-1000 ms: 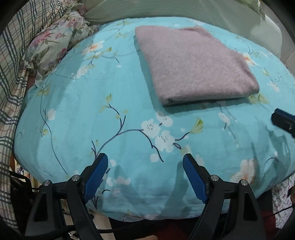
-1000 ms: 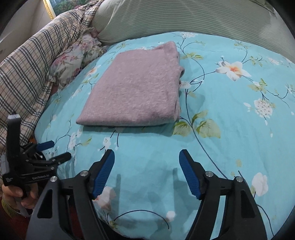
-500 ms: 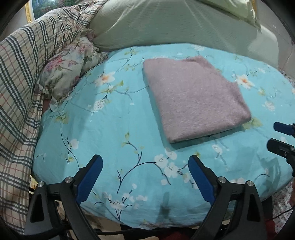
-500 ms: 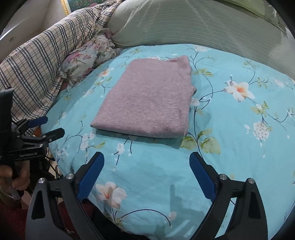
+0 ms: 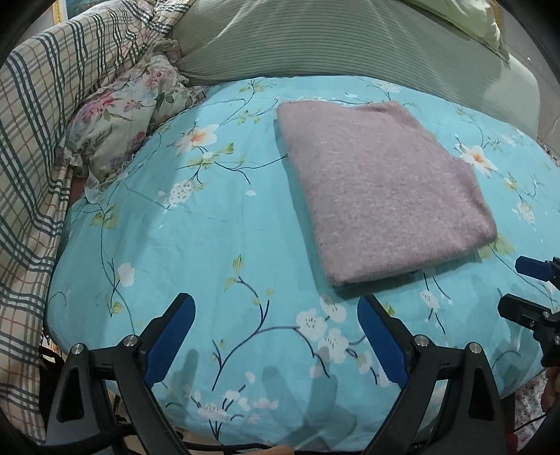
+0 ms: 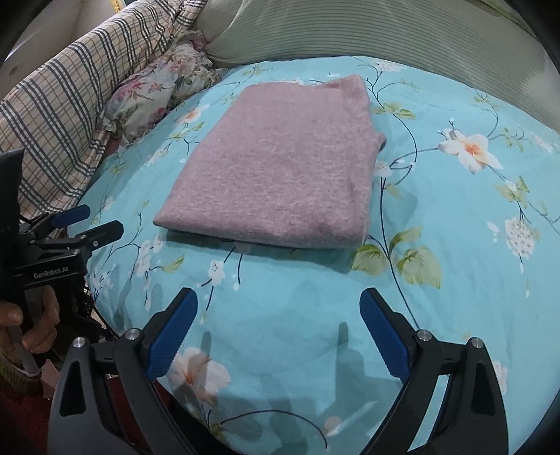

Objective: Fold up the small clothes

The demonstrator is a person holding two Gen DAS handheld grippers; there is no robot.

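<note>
- Bed setting, covered by a turquoise floral sheet (image 5: pixel 217 227) (image 6: pixel 437 217) that bulges up like a rounded mound.
- Behind the mound, a pale green ribbed pillow (image 5: pixel 332 38) (image 6: pixel 367 31) spanning the far side.
- At far left, a plaid blanket (image 5: pixel 42 115) (image 6: pixel 66 105) draped along the edge, with a smaller flower-print pillow (image 5: pixel 129 112) (image 6: pixel 164 84) wedged between it and the sheet.
- On top of the sheet, a mauve knit garment (image 5: pixel 381 189) (image 6: pixel 280 168), folded into a neat, thick rectangle, lying flat with its layered edges toward the cameras.
- Under the near fold edge in the right wrist view, a small pale scrap peeking out; too small to identify.
- Left gripper (image 5: pixel 276 336) (image 6: pixel 87 224) held low at the near edge of the bed, jaws spread wide apart, nothing between the blue pads (image 5: pixel 171 339), clear of the garment and short of its near left corner.
- Right gripper (image 6: pixel 276 336) (image 5: pixel 525 287) likewise released, blue pads (image 6: pixel 383 336) far apart and empty, hovering over bare sheet just short of the garment's near edge.
- Seen from the right wrist camera, left gripper body lettered "GenRobot.AI", gripped from below by the person's left hand (image 6: pixel 28 325).
- Faint gripper shadows on the sheet beneath both pairs of fingers.
</note>
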